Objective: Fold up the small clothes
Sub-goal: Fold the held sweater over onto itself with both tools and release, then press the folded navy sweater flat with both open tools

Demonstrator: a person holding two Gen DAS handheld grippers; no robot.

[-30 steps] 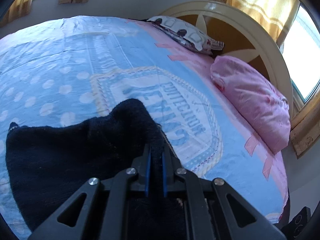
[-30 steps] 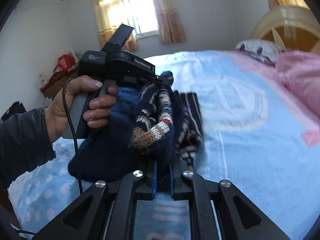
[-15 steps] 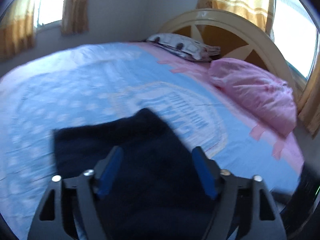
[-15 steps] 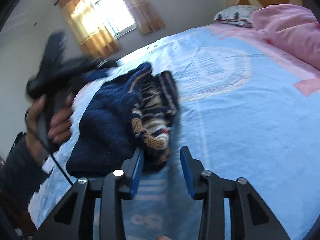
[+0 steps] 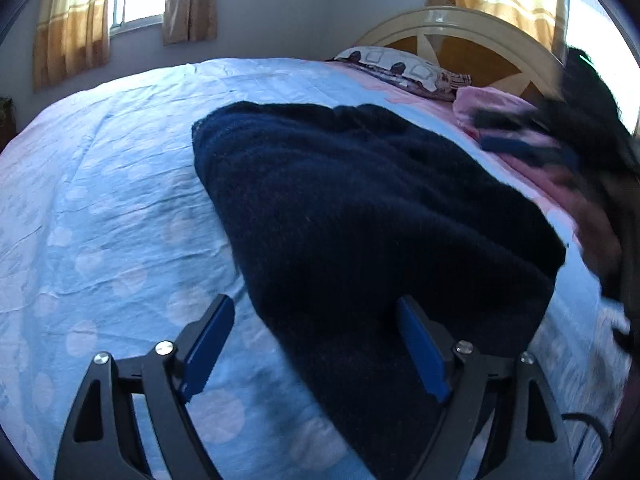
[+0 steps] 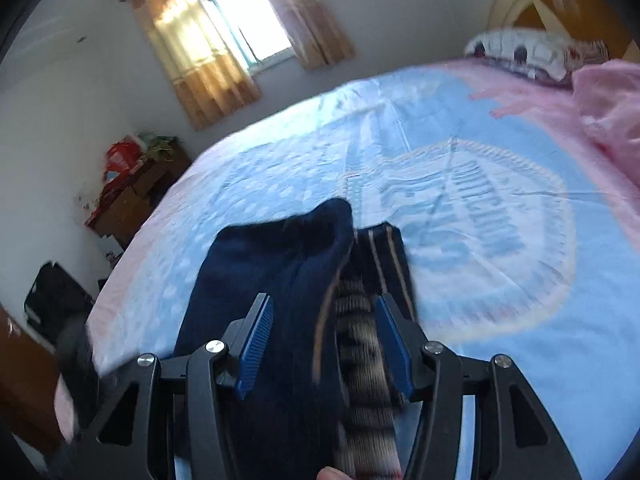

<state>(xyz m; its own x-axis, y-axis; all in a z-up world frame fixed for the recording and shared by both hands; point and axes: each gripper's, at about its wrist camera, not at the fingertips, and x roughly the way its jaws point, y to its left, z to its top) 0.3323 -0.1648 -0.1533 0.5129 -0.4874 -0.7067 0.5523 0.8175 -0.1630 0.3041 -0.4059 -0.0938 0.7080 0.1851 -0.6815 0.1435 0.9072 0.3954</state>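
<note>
Both grippers off the sweater, which lies on the bed

The navy sweater [image 5: 372, 216] lies folded on the blue bed [image 5: 104, 208], its striped knit part showing on the right. The left gripper [image 5: 316, 344] has just been opening, fingers wide, nothing pinched. The right gripper [image 6: 324, 344] has been opening too, about half apart over the stripes, pads clear of the cloth.

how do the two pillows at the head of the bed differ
The patterned pillow is white with dark printed shapes; the pink pillow is plain pink. The patterned one lies flatter and further back along the headboard; the pink one looks puffier, nearer the camera and partly hidden by a blurred dark shape. Both rest on the pink end of the bedspread.
</note>
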